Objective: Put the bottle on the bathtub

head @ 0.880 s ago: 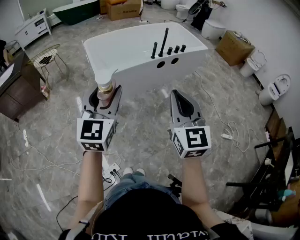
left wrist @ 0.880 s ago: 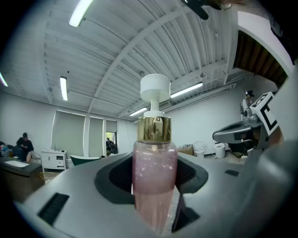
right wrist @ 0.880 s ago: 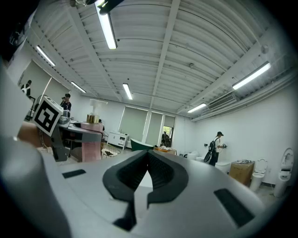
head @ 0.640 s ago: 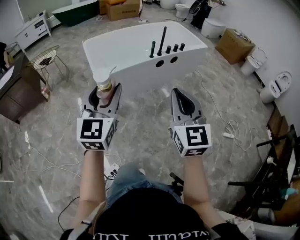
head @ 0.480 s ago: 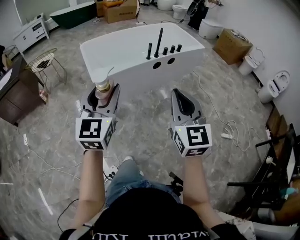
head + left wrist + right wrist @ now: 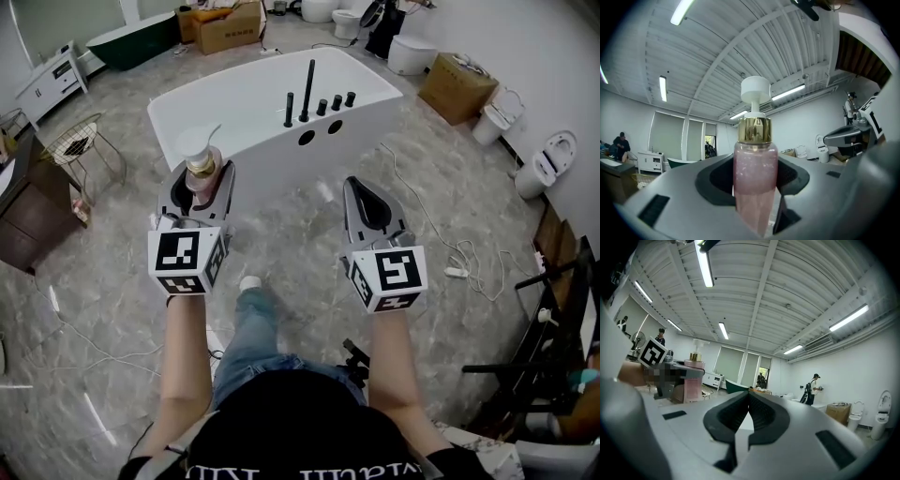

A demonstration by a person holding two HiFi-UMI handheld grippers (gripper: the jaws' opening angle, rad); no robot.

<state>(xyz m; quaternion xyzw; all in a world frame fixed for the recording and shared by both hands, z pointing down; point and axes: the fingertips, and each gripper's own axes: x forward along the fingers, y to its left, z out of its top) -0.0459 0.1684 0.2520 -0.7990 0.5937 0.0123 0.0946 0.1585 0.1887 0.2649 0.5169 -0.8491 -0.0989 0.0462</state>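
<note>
Your left gripper (image 6: 201,187) sits at the centre left of the head view. Its jaws are clamped on the pink body of the bottle (image 6: 200,169). The bottle stands upright between them, with its gold collar and white pump head poking above the jaw tips. In the left gripper view the bottle fills the middle of the frame, with a dark pad against each of its sides. Your right gripper (image 6: 364,195) is at the centre right of the head view, side by side with the left one and well apart from it. Its jaws are pressed together with nothing between them, as the right gripper view shows plainly. The white bathtub (image 6: 253,155) lies in the upper middle of the head view, beyond both grippers, with a row of black tap fittings (image 6: 309,89) on its rim. You hold the bottle in the air over the grey marbled floor (image 6: 281,244), short of the tub and not touching it.
</note>
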